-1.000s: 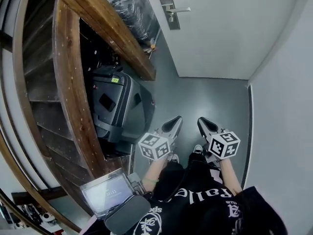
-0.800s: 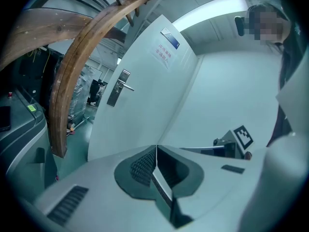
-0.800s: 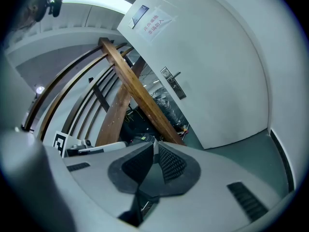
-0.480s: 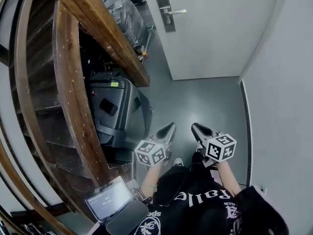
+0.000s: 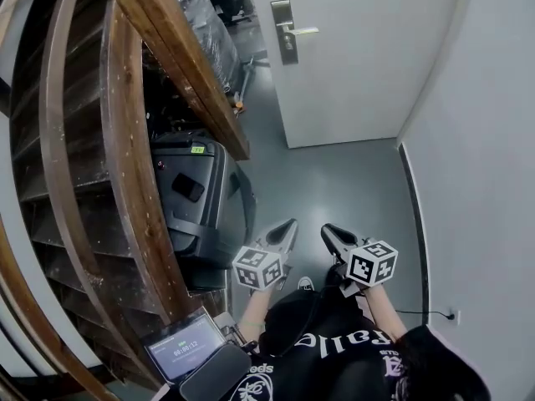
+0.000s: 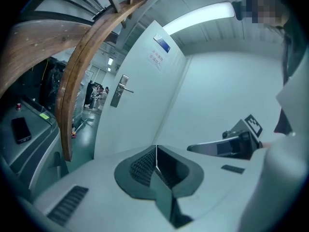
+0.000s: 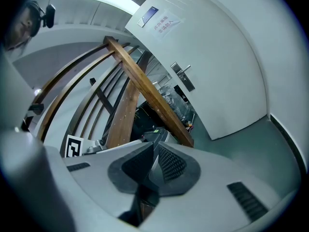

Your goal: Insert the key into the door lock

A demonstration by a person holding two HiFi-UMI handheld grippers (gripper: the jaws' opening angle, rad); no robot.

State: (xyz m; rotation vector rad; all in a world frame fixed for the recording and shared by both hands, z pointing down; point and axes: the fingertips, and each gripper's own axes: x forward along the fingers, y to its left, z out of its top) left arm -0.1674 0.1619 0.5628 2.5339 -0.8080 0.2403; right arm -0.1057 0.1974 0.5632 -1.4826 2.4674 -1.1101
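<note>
Both grippers hang low in front of the person, side by side above the grey floor (image 5: 343, 182). The left gripper (image 5: 289, 225) has its jaws pressed together, and so does the right gripper (image 5: 326, 230); I can make out nothing between either pair. The door lock (image 5: 286, 47) sits on the white door (image 5: 368, 65) well ahead of them, near the wooden stair beam (image 5: 180, 48).

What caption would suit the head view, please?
Both shut, left gripper and right gripper held low, short of the door and its handle.
</note>
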